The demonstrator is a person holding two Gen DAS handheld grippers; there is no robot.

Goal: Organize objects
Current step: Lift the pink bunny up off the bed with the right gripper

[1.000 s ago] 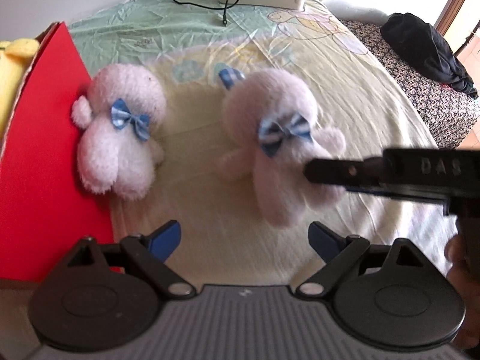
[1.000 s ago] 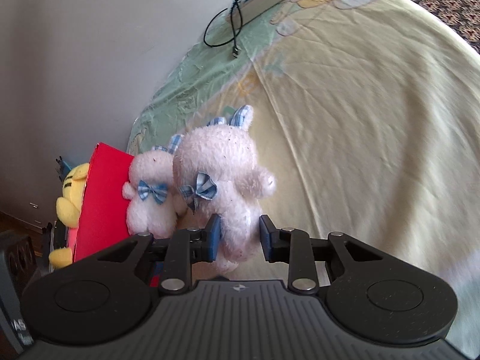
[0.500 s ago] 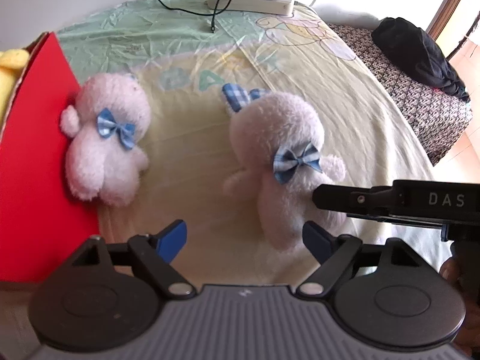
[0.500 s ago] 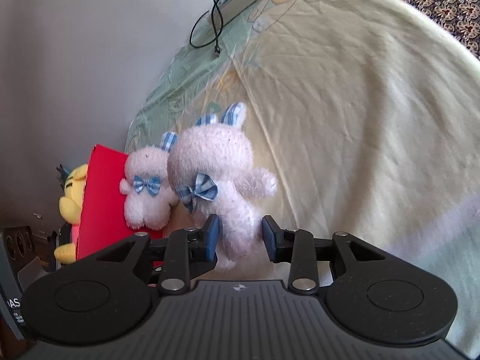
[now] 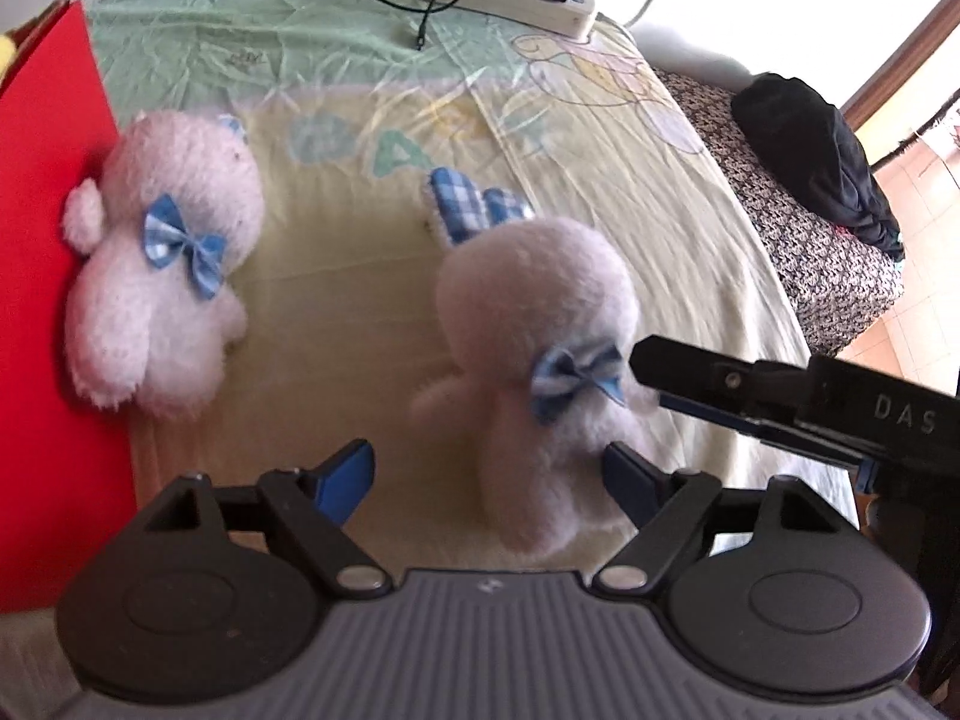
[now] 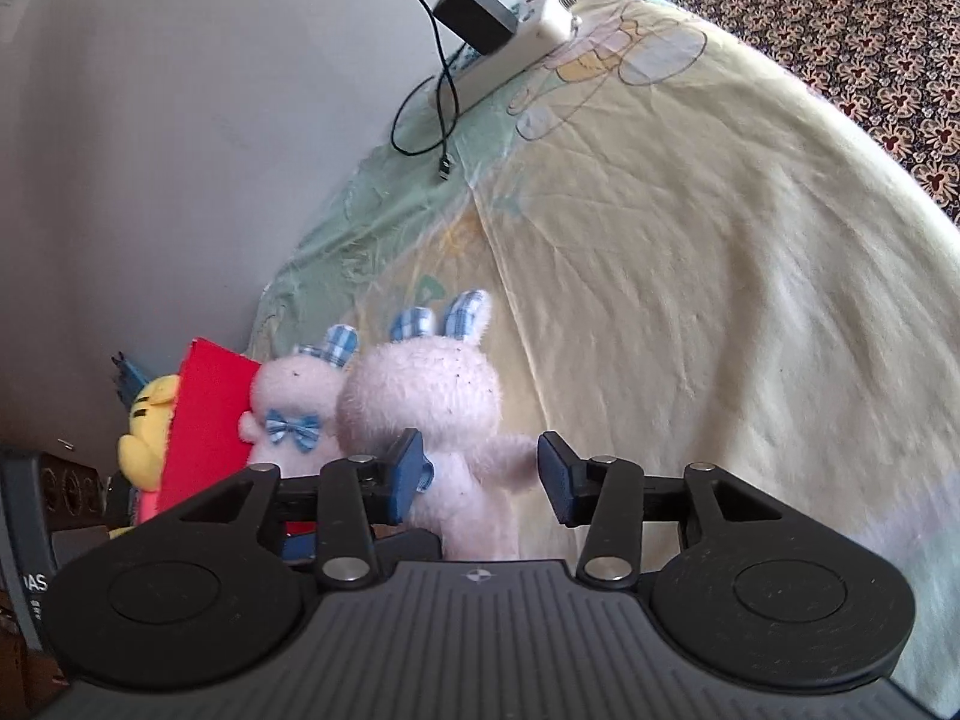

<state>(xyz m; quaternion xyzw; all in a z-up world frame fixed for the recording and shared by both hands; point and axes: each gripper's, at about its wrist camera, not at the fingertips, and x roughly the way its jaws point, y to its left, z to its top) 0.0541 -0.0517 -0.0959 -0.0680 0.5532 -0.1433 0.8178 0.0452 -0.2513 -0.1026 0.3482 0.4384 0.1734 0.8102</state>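
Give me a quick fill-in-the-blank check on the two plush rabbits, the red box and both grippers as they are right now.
1. Each pink rabbit wears a blue checked ____ at its neck.
2. The far rabbit leans against the ____ box.
3. The right gripper has its fingers ____ around the near rabbit.
4. On the bed sheet, near the wall, a black charger sits plugged into a white ____.

Missing words: bow; red; open; power strip

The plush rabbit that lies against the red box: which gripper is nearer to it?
Left. The left gripper is open, with that rabbit just ahead to its left. The right gripper stands open around the other rabbit, farther away.
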